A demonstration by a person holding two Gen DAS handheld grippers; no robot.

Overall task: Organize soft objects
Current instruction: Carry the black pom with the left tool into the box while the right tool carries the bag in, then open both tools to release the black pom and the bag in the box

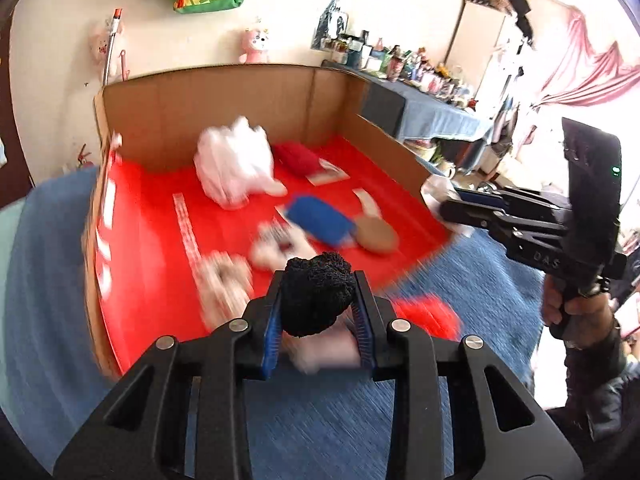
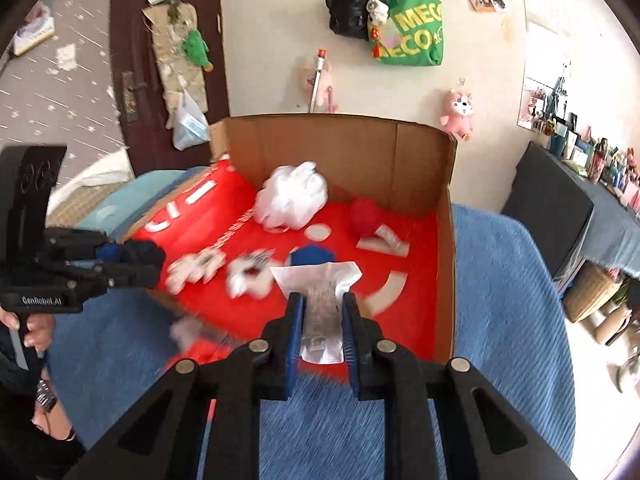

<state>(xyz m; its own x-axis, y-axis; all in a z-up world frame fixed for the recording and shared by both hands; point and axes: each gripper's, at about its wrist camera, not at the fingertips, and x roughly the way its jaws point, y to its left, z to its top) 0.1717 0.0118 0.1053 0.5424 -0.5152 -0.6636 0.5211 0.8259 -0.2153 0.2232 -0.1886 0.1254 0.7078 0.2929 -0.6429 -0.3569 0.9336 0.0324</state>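
Observation:
My left gripper (image 1: 318, 292) is shut on a black fuzzy soft ball (image 1: 316, 294), held just above the near edge of the open cardboard box (image 1: 240, 100). It also shows at the left of the right wrist view (image 2: 132, 258). My right gripper (image 2: 322, 308) is shut on a white mesh cloth packet (image 2: 322, 292) above the box's red floor (image 2: 416, 264). Inside the box lie a white bath pouf (image 2: 292, 196), a red soft ball (image 2: 366, 216), a blue sponge (image 1: 320, 220) and a brown pad (image 1: 376, 236).
The box sits on a blue bedspread (image 2: 508, 300). White-patterned soft items (image 2: 248, 272) lie blurred near the box front. A red item (image 1: 428, 314) lies on the bedspread. A cluttered table (image 1: 432, 108) stands at the right, with bags and plush toys on the wall.

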